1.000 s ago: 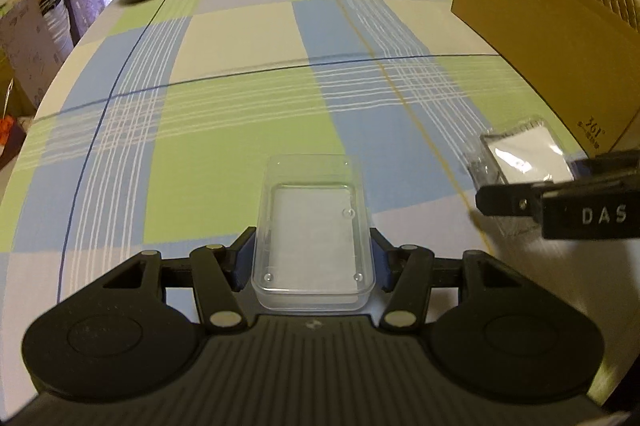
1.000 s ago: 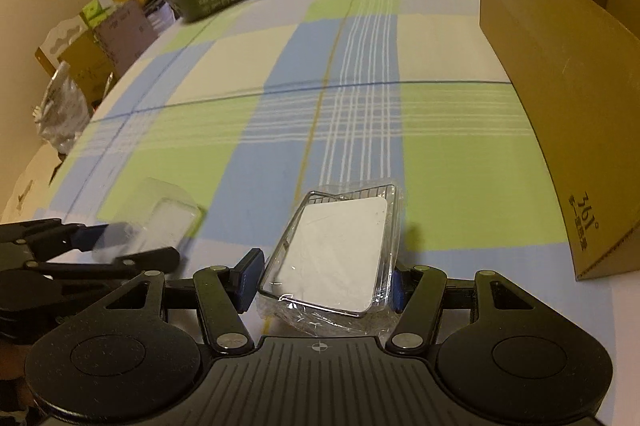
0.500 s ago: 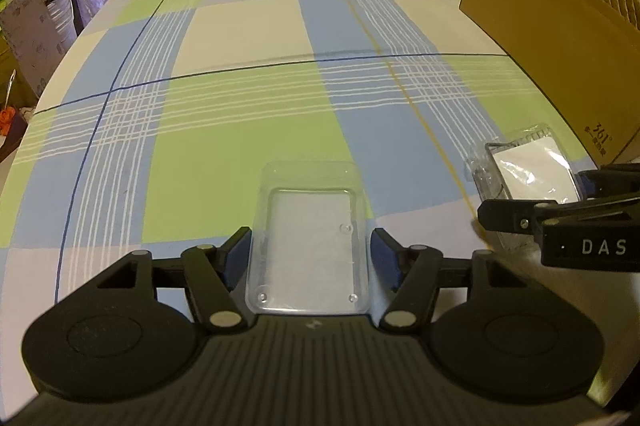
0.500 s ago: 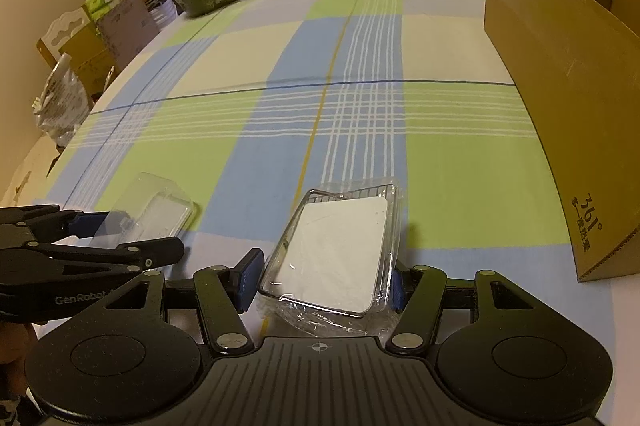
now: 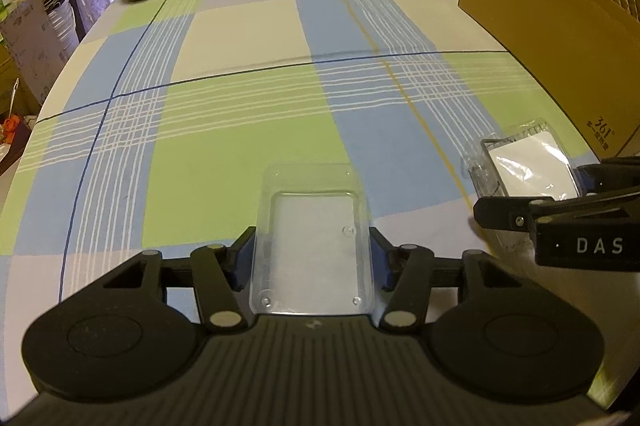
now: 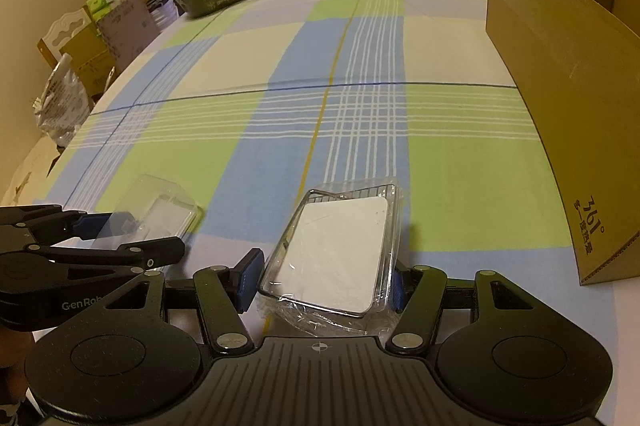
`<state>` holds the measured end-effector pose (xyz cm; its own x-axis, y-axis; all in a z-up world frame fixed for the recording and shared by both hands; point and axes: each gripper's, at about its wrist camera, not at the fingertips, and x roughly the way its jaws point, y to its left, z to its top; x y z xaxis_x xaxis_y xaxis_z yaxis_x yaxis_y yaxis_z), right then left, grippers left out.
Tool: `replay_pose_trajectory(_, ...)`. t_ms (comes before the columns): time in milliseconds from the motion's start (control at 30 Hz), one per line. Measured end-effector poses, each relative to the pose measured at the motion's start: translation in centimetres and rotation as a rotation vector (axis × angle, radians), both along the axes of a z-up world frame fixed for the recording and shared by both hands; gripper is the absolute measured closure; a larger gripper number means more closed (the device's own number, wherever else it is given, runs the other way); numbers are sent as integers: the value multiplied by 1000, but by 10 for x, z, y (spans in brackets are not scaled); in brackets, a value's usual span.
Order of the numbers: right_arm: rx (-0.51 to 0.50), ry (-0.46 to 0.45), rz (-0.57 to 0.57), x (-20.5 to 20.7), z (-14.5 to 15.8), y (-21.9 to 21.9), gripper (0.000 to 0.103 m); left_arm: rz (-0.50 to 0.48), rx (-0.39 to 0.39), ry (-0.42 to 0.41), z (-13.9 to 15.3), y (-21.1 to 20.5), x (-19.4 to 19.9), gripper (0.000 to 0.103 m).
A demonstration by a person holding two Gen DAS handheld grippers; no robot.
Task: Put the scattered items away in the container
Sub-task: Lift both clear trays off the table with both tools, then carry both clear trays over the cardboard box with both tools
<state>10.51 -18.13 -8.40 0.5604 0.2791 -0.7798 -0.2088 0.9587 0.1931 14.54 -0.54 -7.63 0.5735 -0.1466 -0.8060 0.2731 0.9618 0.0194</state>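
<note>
**Right and ahead of both hands: the box is the target**

Between your left gripper's [image 5: 312,258] fingers sits a clear plastic case [image 5: 312,238], its long axis running straight away from you along the fingers; the blue pads press its two long sides, so that hand is holding it. Your right gripper [image 6: 320,282] likewise holds a wrapped white packet [image 6: 336,254], long axis also pointing forward but leaning slightly to the right, and the far pad is partly hidden behind the wrap. Both items look lifted off the checked tablecloth [image 5: 240,129], though how high is hard to judge.

Farther out, the cardboard box [image 6: 560,105] stands along the right edge of the table, its tall side wall facing you and its open top above the level of both grippers. It lies forward and right of each hand. Your right hand is the nearer one, so it likely goes first: raise over the wall, then release. Your left must cross further rightward.
</note>
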Motion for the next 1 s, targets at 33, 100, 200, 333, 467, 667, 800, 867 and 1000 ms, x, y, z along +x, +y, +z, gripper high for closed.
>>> replay_pose_trajectory(33,0,-2,0,0,0,0,41,1,3,-1,1,0,-1,52)
replay_pose_trajectory(100,3,-13,0,-2,2,0,41,3,4,-5,3,0,-4,52)
replay_pose_trajectory(200,2,-33,5,-5,6,1,41,13,-6,-5,8,1,-9,52)
replay_pose_trajectory(333,2,-56,9,-11,12,1,41,24,-15,-11,18,1,-18,52)
replay_pose_trajectory(467,5,-75,3,-20,20,-1,41,36,-22,-22,28,2,-26,52)
replay_pose_trajectory(667,11,-110,-12,-32,36,-7,41,40,-35,-43,46,1,-38,52)
replay_pose_trajectory(800,17,-143,-21,-38,52,-12,41,35,-39,-69,63,-2,-47,52)
replay_pose_trajectory(867,21,-164,-26,-40,62,-16,41,33,-44,-79,71,-5,-50,52)
replay_pose_trajectory(1000,31,-217,-52,-41,88,-28,41,20,-58,-104,90,-15,-52,52)
